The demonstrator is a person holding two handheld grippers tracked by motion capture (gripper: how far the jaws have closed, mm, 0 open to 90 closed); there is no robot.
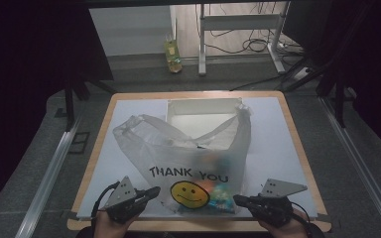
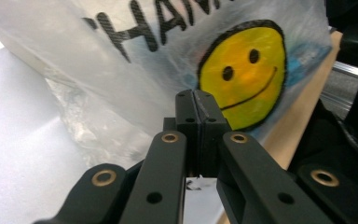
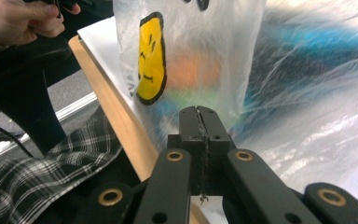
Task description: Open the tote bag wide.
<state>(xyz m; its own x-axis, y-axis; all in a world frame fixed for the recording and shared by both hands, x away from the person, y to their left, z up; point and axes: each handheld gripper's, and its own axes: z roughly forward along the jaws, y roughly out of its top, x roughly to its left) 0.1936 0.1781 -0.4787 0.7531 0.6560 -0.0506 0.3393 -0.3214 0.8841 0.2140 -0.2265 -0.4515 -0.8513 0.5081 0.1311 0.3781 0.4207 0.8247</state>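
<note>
The bag (image 1: 193, 158) sits near the front edge of the counter (image 1: 287, 139), with bare room on both sides. A white box (image 1: 203, 110) stands right behind it. The bag is see-through, with a yellow smiley (image 1: 190, 194) and colorful things inside. The left hand-held gripper (image 1: 151, 192) and right hand-held gripper (image 1: 239, 200) are both clenched, holding nothing, beside the bag's bottom corners.

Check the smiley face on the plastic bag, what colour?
Yellow with a black outline, eyes and smile. The smiley face on the plastic bag shows best in the left gripper view.

"THANK YOU" above smiley on plastic bag (image 1: 188, 148)
</note>
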